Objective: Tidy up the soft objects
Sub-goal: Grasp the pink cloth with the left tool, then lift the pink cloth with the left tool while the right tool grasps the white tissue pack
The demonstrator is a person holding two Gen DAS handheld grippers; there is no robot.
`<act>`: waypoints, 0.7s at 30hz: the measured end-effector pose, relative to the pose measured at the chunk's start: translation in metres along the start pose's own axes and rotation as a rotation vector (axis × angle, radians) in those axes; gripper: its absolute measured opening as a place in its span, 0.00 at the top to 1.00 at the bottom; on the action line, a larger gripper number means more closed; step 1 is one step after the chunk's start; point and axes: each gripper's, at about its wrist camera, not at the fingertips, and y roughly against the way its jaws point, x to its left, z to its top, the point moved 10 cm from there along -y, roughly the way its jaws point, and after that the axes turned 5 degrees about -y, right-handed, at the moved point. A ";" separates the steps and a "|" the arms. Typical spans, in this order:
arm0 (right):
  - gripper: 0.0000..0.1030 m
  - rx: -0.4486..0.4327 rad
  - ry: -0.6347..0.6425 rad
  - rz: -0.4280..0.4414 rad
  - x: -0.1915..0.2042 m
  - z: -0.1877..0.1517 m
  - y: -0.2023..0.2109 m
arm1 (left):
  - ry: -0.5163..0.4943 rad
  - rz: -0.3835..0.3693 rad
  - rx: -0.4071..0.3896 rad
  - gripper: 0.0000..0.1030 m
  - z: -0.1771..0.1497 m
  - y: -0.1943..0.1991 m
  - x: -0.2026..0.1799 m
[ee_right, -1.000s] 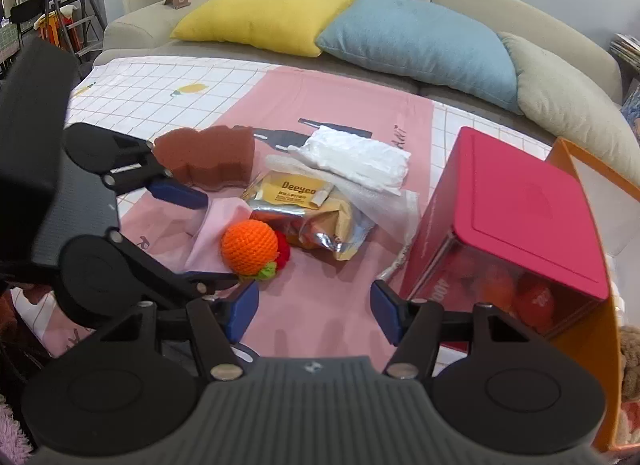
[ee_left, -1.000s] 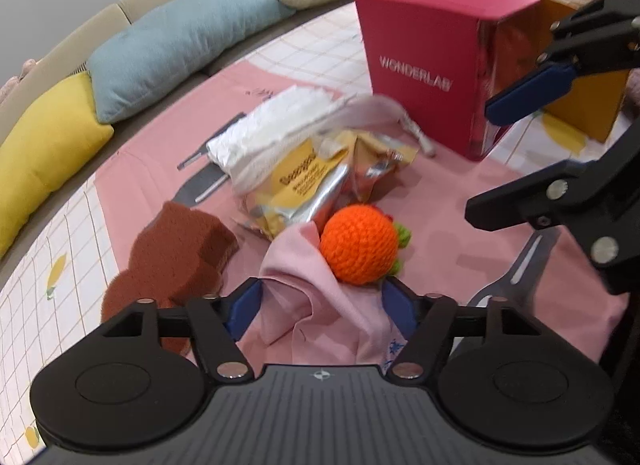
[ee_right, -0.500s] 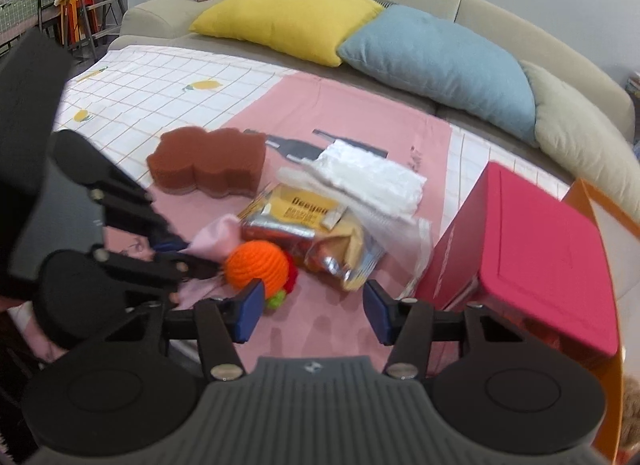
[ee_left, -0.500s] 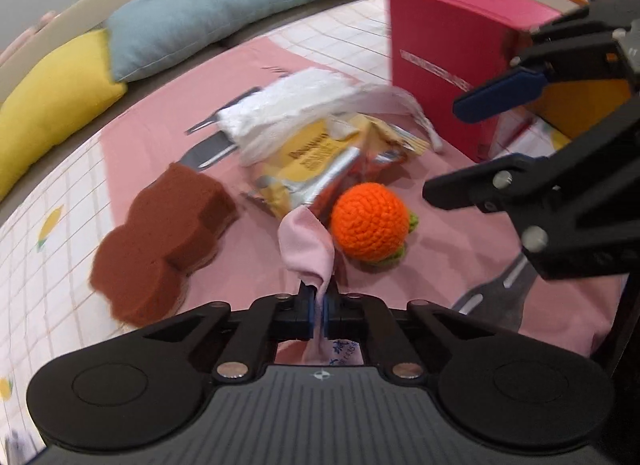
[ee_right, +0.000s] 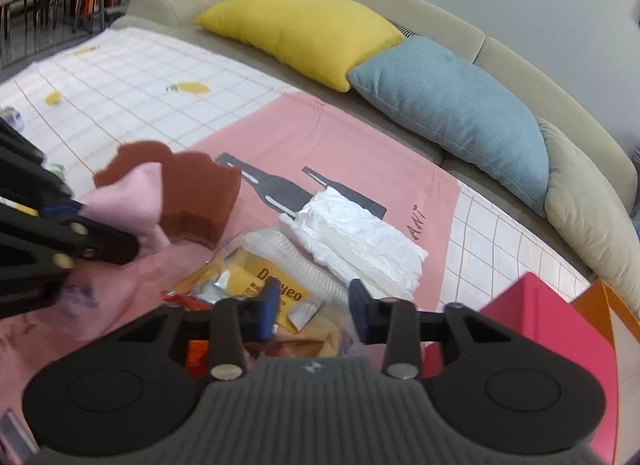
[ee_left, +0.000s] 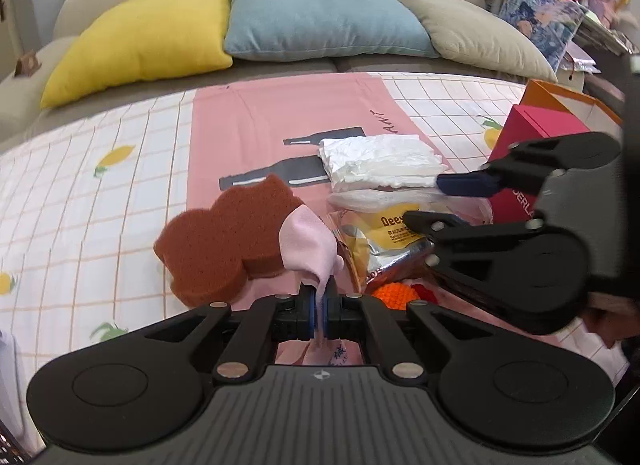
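Left gripper (ee_left: 319,307): jaws fully closed on a fold of the thin pale-pink cloth (ee_left: 310,243), which rises in a peak just ahead of the pads while the rest trails down beneath them. Only a narrow pinch of fabric is caught — the cloth could slide out if it is pulled hard or snags.

Directly ahead of and to the left of that gripper lies the rust-brown scalloped foam sponge (ee_left: 224,245); the raised cloth appears to brush its near edge. Judgement: dragging the cloth could shift or tip the sponge.

Right gripper (ee_right: 312,311): jaws part-open and closing, pointed down over the crinkled yellow-and-silver foil snack packet (ee_right: 256,285) and the clear plastic bag beside it. Whether the pads have yet met anything cannot be told; no grip is evident. The orange crocheted ball (ee_left: 394,293) sits low beneath this gripper, largely hidden behind its body in both views. Risk — if the ball is the target, the jaws may close on slippery foil or film instead, or nudge the ball so that it rolls.

The folded white tissue wad (ee_right: 356,237) lies just beyond the right fingertips; a loose layer could be caught too.

The two grippers work close together, so a collision is possible.

The magenta box (ee_right: 560,329), off to the right, is the likely destination.
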 end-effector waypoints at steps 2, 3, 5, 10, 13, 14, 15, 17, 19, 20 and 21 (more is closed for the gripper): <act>0.79 -0.002 0.005 -0.002 0.000 0.000 -0.005 | 0.000 -0.005 -0.002 0.97 -0.002 0.001 -0.002; 0.90 0.001 0.003 0.001 0.000 0.001 -0.007 | -0.001 -0.006 -0.002 0.97 -0.002 0.002 -0.003; 0.98 0.013 -0.001 0.008 0.000 0.001 -0.007 | 0.004 -0.012 -0.002 0.97 -0.004 0.003 -0.004; 1.00 -0.029 -0.009 0.013 0.000 0.003 0.016 | 0.013 -0.014 -0.001 0.97 -0.006 0.008 -0.007; 1.00 -0.058 -0.034 0.026 -0.001 0.006 0.039 | 0.027 -0.022 -0.013 0.97 -0.004 0.014 -0.008; 1.00 -0.065 -0.043 0.030 -0.001 0.006 0.047 | 0.032 -0.023 -0.017 0.97 -0.003 0.017 -0.008; 1.00 -0.071 -0.054 0.038 -0.001 0.007 0.056 | 0.037 -0.022 -0.020 0.97 -0.002 0.020 -0.009; 1.00 -0.084 -0.074 0.045 -0.002 0.007 0.071 | 0.053 -0.023 -0.029 0.97 0.001 0.028 -0.009; 1.00 -0.099 -0.101 0.052 -0.005 0.007 0.088 | 0.075 -0.034 -0.036 0.97 0.003 0.035 -0.010; 1.00 -0.107 -0.113 0.054 -0.006 0.007 0.096 | 0.088 -0.042 -0.040 0.97 0.003 0.038 -0.011; 1.00 -0.116 -0.124 0.055 -0.008 0.006 0.105 | 0.100 -0.049 -0.044 0.97 0.003 0.042 -0.012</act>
